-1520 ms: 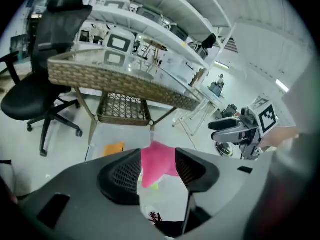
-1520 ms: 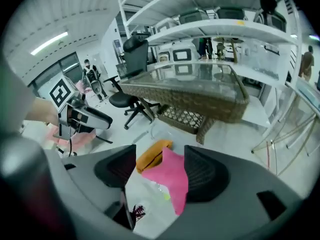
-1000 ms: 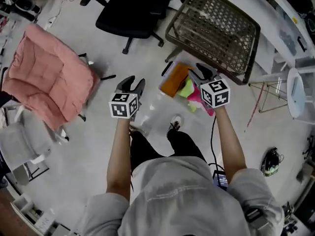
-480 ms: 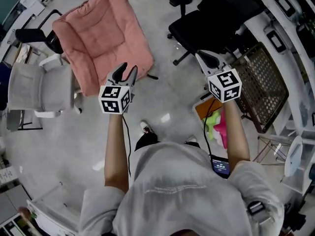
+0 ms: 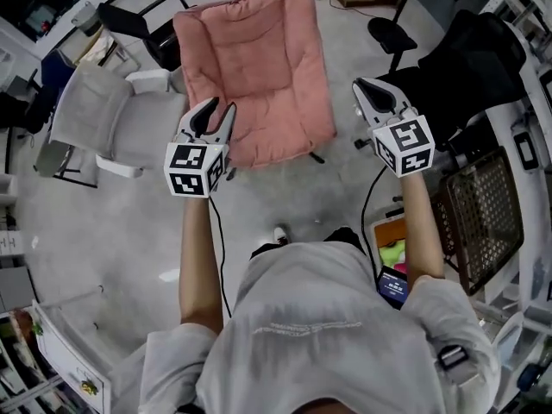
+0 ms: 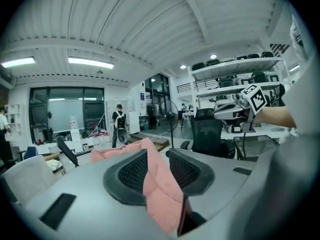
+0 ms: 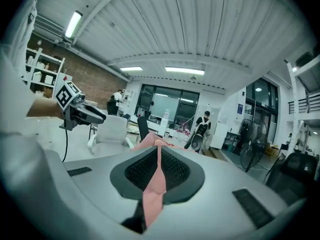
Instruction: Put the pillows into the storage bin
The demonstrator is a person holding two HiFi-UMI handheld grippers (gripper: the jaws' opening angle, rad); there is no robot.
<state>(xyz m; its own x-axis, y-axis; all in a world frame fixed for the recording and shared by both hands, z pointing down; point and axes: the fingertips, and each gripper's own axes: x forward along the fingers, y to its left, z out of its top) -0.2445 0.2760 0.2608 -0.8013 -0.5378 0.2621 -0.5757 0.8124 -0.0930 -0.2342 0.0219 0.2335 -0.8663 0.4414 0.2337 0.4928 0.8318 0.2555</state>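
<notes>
Pillow (image 5: 254,72), pink, is lying far ahead between both hands, long axis running near to far. Left gripper (image 5: 217,110) is hovering at its left edge, jaws narrowly apart, just been closing, gripping nothing. Right gripper (image 5: 362,89) is hanging just right of it, jaws shut, empty.

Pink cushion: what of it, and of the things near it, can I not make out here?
Pink cushion: in both gripper views each tool's jaws leave only a strip; in the head view the left tool covers its edge.
Bright items beside the wire bin: head view, mostly behind the right forearm.
</notes>
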